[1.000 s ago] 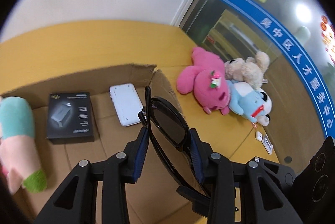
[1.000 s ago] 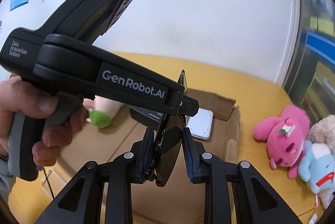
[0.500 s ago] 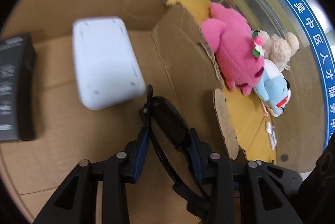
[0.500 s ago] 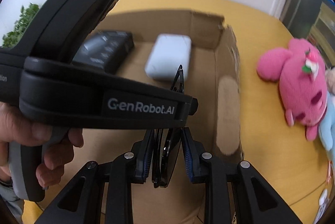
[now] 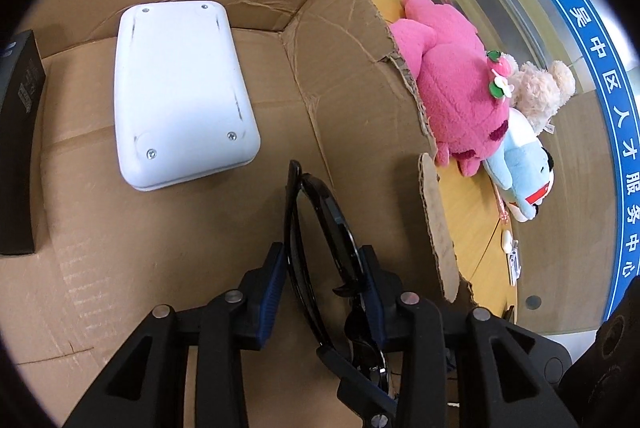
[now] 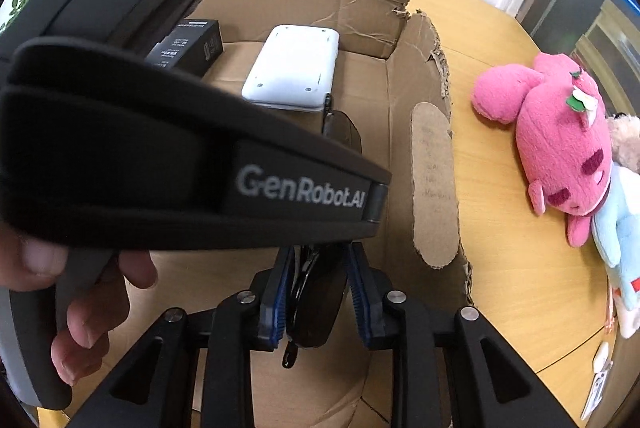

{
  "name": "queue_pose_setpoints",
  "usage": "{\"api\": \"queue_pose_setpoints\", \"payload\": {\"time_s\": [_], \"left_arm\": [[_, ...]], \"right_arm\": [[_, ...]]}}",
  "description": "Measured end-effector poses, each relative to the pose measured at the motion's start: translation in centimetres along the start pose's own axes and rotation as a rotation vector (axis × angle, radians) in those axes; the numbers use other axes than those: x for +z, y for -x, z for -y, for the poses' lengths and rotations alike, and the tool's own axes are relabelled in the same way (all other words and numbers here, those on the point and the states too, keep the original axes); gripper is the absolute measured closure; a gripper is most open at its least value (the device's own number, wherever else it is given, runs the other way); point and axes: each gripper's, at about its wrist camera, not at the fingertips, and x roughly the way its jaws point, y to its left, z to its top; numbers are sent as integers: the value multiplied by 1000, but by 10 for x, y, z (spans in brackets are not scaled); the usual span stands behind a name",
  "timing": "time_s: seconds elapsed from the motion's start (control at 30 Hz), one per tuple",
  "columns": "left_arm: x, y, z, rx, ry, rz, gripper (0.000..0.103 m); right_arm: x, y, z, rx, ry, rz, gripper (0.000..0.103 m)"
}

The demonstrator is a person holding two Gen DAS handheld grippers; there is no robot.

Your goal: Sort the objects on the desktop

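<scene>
sunglasses (image 6: 316,292) partly hidden, grip perhaps loosening

The left gripper (image 5: 322,270) pointed steeply downward, its blue-padded jaws closed on folded black sunglasses (image 5: 316,228). The right gripper (image 6: 316,292) gripped the same sunglasses; its jaws had just been easing apart, though apparently the pads were touching. A bare hand (image 6: 80,292) wrapped the left gripper's handle.

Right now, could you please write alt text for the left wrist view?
Tongs hold black sunglasses low inside a torn cardboard box, near a white device. Stuffed toys lie on the yellow table outside.
</scene>
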Motion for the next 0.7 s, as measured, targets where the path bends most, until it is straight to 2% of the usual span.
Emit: {"api": "queue_pose_setpoints", "payload": {"time_s": [0.07, 0.13, 0.17, 0.2, 0.27, 0.33, 0.4, 0.57, 0.6, 0.7], "left_arm": [[-1, 3, 0, 11, 6, 2, 63], [-4, 6, 1, 29, 0, 8, 54], [-5, 8, 1, 39, -1, 10, 54], [-7, 12, 0, 46, -1, 13, 54], [-11, 23, 0, 60, -5, 30, 54], [-19, 41, 1, 61, -12, 67, 54], [-30, 64, 3, 67, -30, 120, 54], [-82, 152, 28, 143, -135, 357, 53], [-98, 173, 35, 171, -162, 419, 50], [-154, 231, 50, 247, -206, 621, 25]], "right_arm": [[-2, 3, -2, 2, 6, 5, 68], [-4, 8, -5, 14, 6, 15, 61], [-5, 13, -7, 8, 7, 27, 53], [-7, 17, -9, -39, 15, 39, 47], [-11, 29, -9, -73, 27, 78, 27], [-16, 39, -6, -43, 12, 105, 19], [-24, 59, -4, -40, -3, 166, 16], [-54, 109, -9, -7, -5, 327, 1], [-63, 121, -14, 4, 2, 370, 0], [-80, 142, -29, 20, 22, 441, 0]]}}
